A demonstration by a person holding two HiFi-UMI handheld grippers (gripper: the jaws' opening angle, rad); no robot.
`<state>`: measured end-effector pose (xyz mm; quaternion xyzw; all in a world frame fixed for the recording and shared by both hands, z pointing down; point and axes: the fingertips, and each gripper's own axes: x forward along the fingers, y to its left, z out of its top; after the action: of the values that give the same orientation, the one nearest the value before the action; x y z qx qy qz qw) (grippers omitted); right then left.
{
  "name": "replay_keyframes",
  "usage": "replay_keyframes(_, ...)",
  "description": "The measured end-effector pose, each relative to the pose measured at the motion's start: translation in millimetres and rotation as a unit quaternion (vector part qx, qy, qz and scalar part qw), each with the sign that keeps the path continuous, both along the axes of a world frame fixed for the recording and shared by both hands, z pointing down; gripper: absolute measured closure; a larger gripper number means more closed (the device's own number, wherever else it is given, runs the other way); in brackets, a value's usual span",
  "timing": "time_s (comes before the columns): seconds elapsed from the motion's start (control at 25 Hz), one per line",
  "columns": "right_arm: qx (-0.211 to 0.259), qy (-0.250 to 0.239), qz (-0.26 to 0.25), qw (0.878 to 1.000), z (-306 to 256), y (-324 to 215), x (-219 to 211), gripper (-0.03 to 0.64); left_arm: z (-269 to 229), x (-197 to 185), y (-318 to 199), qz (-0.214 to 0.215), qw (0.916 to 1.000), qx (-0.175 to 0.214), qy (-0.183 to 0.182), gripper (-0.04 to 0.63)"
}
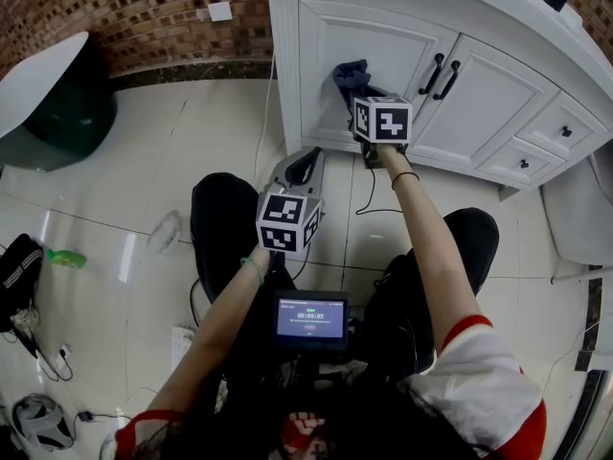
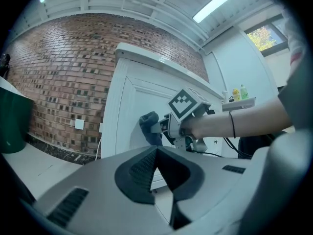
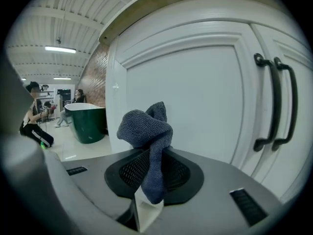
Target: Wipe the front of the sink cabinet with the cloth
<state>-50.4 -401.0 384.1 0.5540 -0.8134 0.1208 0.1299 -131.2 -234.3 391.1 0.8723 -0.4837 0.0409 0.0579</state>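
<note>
Right gripper (image 3: 151, 173) was clamped on the cloth (image 3: 145, 126) — the jaws pinched its lower fold, and the rest stood up ahead of them in a grey-blue bunch. We held it at the left door (image 3: 195, 97) of the cabinet (image 1: 484, 99), and the bunch pointed straight at the flat panel. From the left gripper view it looked pressed to the panel, though we could not be sure of contact. The cloth's long axis ran along the jaws, so the bunch was what would meet the door. The black handles (image 3: 276, 102) lay off to the right of it.

Our left gripper (image 2: 157, 180) hung well back and lower, jaws together on nothing, so the right hand was the nearer one for the wiping.

As for writing, the cube (image 1: 383, 120) bore only square markers, and the digits on the screen (image 1: 311, 318) in our lap were too small to read.
</note>
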Motion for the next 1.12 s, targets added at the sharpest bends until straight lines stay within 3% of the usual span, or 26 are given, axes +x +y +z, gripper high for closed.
replay_keyframes(0.48,-0.001,-0.007,0.078,0.997,7.2,9.7,99.4,0.531,1.3,31.3,-1.4,0.028,0.9996,0.005,-0.008,0.563)
replay_keyframes(0.68,-0.005,-0.003,0.090,0.996,13.5,16.2,120.5,0.531,3.2,34.7,-1.5,0.028,0.9996,0.005,-0.006,0.563)
replay_keyframes(0.88,-0.015,-0.001,0.076,0.997,22.4,20.1,102.4,0.531,4.1,33.5,-2.4,0.025,0.9997,0.002,-0.004,0.563)
replay_keyframes(1.12,-0.022,0.014,0.017,1.000,39.0,19.0,31.3,0.531,4.4,23.4,-1.6,0.013,0.9999,0.005,-0.004,0.563)
